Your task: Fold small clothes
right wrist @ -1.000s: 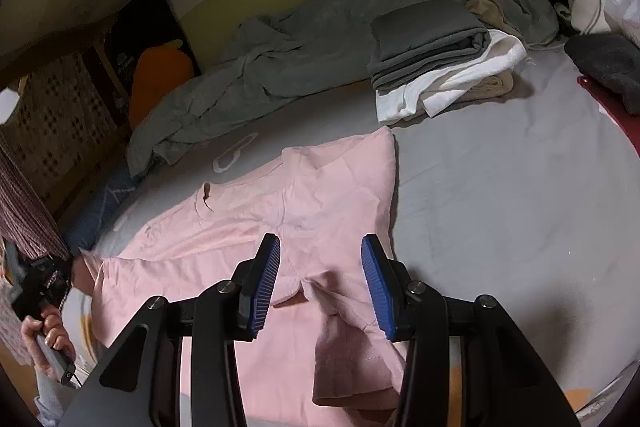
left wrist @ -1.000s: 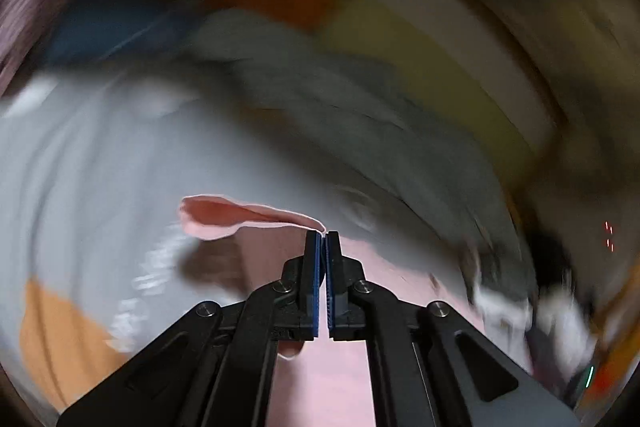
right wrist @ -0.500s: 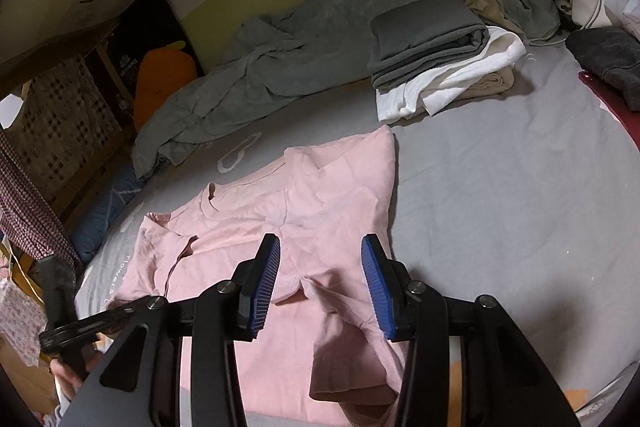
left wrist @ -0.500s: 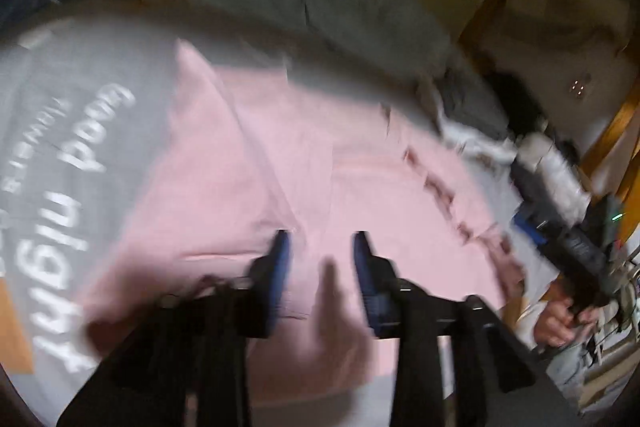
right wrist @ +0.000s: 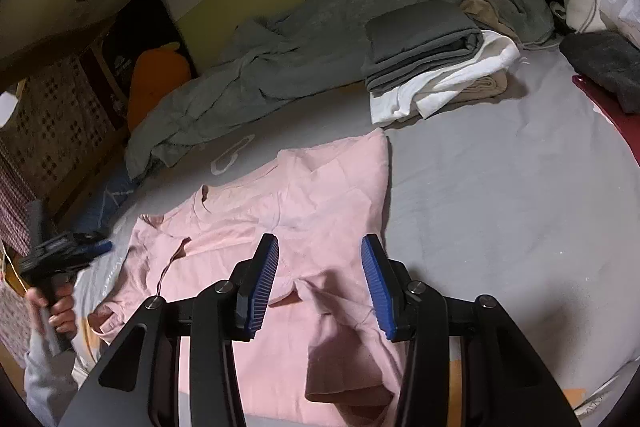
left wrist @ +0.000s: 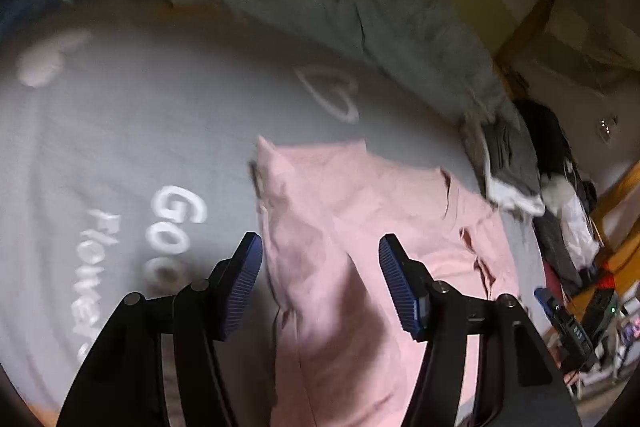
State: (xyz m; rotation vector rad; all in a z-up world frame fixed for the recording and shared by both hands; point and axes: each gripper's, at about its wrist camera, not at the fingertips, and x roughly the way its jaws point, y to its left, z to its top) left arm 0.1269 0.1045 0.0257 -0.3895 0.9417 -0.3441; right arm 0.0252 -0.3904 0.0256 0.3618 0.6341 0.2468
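The left gripper (left wrist: 320, 283) is opening, with nothing pinched; the pink shirt (left wrist: 360, 247) lies on the bed beneath and between its blue pads, untouched by them. The right gripper (right wrist: 318, 285) hangs parted over the shirt's lower half, gripping nothing, its pads clear of the cloth.

The pink shirt lies spread on the grey bedsheet (right wrist: 500, 187), collar toward the rumpled grey blanket (right wrist: 280, 67), one sleeve turned in across the chest on the left gripper's side. A folded stack of clothes (right wrist: 432, 67) sits well apart, near the far edge.

Risks, as judged: the turned-in sleeve is loose and wrinkled, so it may slide back or bunch if the body is lifted unevenly. The soft bedsheet could be caught together with the shirt if either gripper closes too deep. The hem nearest the right gripper is already creased, which could leave a crooked fold.
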